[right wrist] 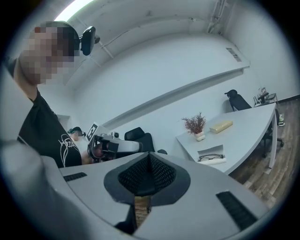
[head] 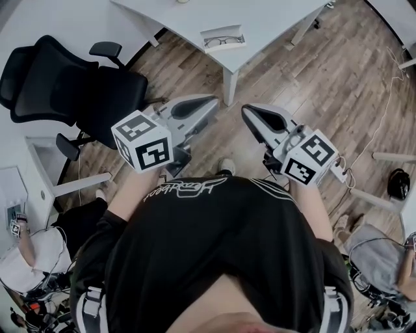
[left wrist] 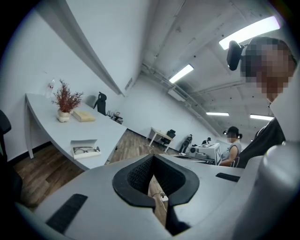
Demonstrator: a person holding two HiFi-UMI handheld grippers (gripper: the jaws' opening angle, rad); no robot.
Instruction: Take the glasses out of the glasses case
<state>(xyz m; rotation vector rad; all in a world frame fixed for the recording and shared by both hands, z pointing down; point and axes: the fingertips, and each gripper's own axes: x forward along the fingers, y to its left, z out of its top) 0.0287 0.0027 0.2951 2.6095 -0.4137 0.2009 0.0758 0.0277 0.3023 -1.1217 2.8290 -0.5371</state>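
Note:
An open white glasses case (head: 223,39) lies near the edge of the white table (head: 273,19), with dark-framed glasses (head: 224,41) inside it. The case (left wrist: 86,149) (right wrist: 211,157) sits well ahead of both grippers. My left gripper (head: 211,101) (left wrist: 153,159) is held in front of the person's torso, over the wooden floor and short of the table, jaws shut with nothing between them. My right gripper (head: 247,110) (right wrist: 149,157) hangs beside it, also shut and empty. The right gripper view also catches the left gripper (right wrist: 112,145).
A black office chair (head: 71,84) stands at the left. On the table beyond the case are a vase of dried red twigs (left wrist: 65,101) (right wrist: 197,126) and a tan box (left wrist: 83,116). Cables (head: 383,110) run over the floor at the right.

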